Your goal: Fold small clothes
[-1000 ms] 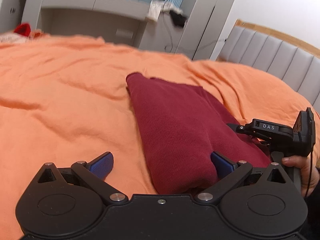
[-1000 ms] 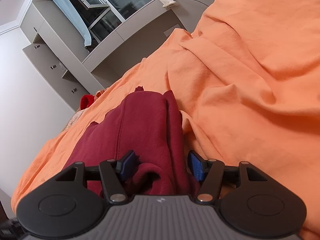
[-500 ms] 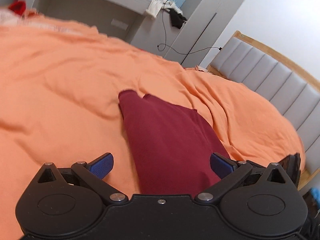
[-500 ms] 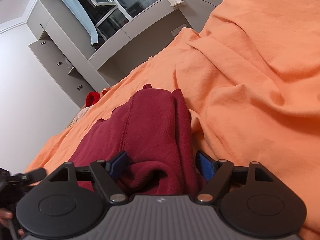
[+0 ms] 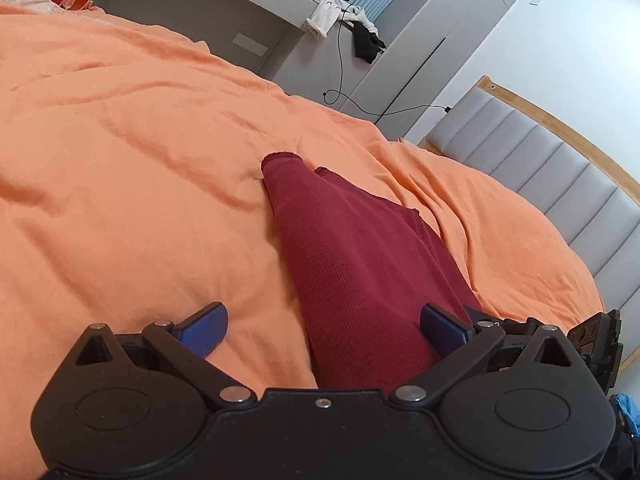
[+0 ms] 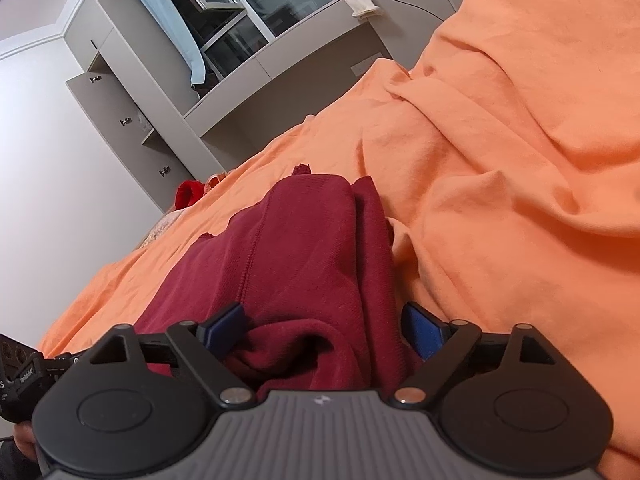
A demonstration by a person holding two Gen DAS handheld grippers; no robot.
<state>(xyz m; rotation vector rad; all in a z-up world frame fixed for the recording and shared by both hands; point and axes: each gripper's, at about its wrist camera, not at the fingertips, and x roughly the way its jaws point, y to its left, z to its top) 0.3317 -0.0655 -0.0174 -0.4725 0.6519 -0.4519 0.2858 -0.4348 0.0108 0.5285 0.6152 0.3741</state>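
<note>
A dark red knit garment [image 5: 360, 264] lies folded in a long strip on the orange bedsheet [image 5: 120, 184]. My left gripper [image 5: 323, 328] is open wide above its near end; the cloth lies under the right half of the gap and no pad presses on it. In the right wrist view the same garment [image 6: 296, 248] runs away from me, with a bunched fold between the fingers of my right gripper [image 6: 324, 328]. Its jaws are opening and the pads stand clear of the fold. Each gripper shows at the edge of the other's view: right gripper [image 5: 596, 336], left gripper [image 6: 16, 372].
A grey padded headboard [image 5: 560, 168] with a wooden frame bounds the bed on the right. Beyond the bed stands a grey desk unit [image 5: 280, 12] with a white cloth, a black cloth and a hanging cable. A red item [image 6: 188, 194] lies at the bed's far edge.
The right jaws have spread apart and let go of the bunched fold. The left gripper has shifted and rolled, so the garment now looks longer and the other gripper sits at the picture's edge.
</note>
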